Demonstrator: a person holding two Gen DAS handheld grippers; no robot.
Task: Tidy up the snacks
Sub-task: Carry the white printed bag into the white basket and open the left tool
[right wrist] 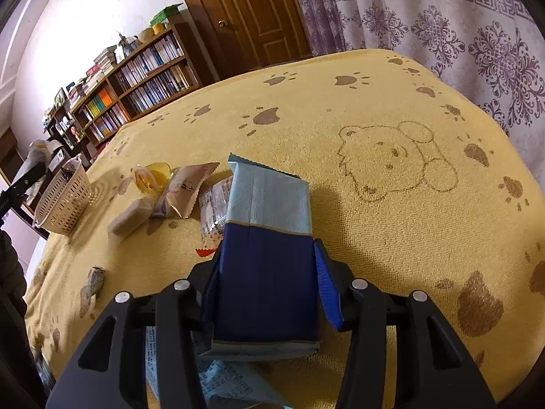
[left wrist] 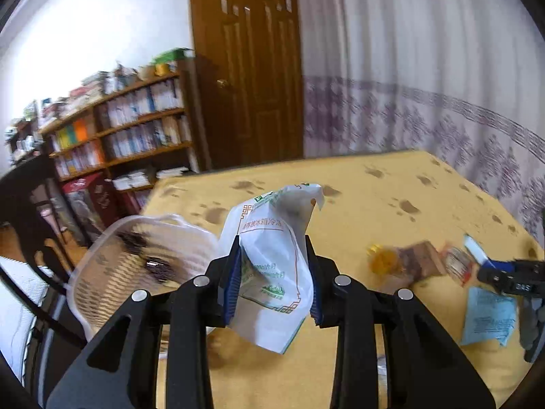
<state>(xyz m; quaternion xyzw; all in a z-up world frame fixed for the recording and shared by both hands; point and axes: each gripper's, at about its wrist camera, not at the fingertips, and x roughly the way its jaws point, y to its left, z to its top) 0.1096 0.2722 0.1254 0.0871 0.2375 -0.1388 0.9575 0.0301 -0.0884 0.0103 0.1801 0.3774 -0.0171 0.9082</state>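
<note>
Much of your left view is smeared by blur: the basket (left wrist: pixel 136 266) beside your left gripper (left wrist: pixel 274 283) shows only as a pale slotted shape with something dark inside that you cannot identify. That gripper pinches a white snack packet (left wrist: pixel 272 259) between its blue pads, held just right of the basket rim, above the yellow paw-print cloth (left wrist: pixel 391 184). The packet's lower corner hangs below the fingers and hides the cloth under it.

Your right gripper (right wrist: pixel 269 286) is clamped on a blue packet (right wrist: pixel 265 238), dark at the near end and pale at the far end; its bulk hides part of a clear wrapper (right wrist: pixel 214 211) behind it. A light blue printed sachet (right wrist: pixel 218 381) lies under the gripper, cut off by the frame.

Between you and the basket (right wrist: pixel 64 201) lie a pink-brown packet (right wrist: pixel 184 187), a yellow sweet (right wrist: pixel 153 177) and a tan bar (right wrist: pixel 131 218), close together. A small wrapped piece (right wrist: pixel 93 279) sits alone near the left edge. The right half of the cloth, with the bear outline, is open up to the curtain (right wrist: pixel 460 27)
</note>
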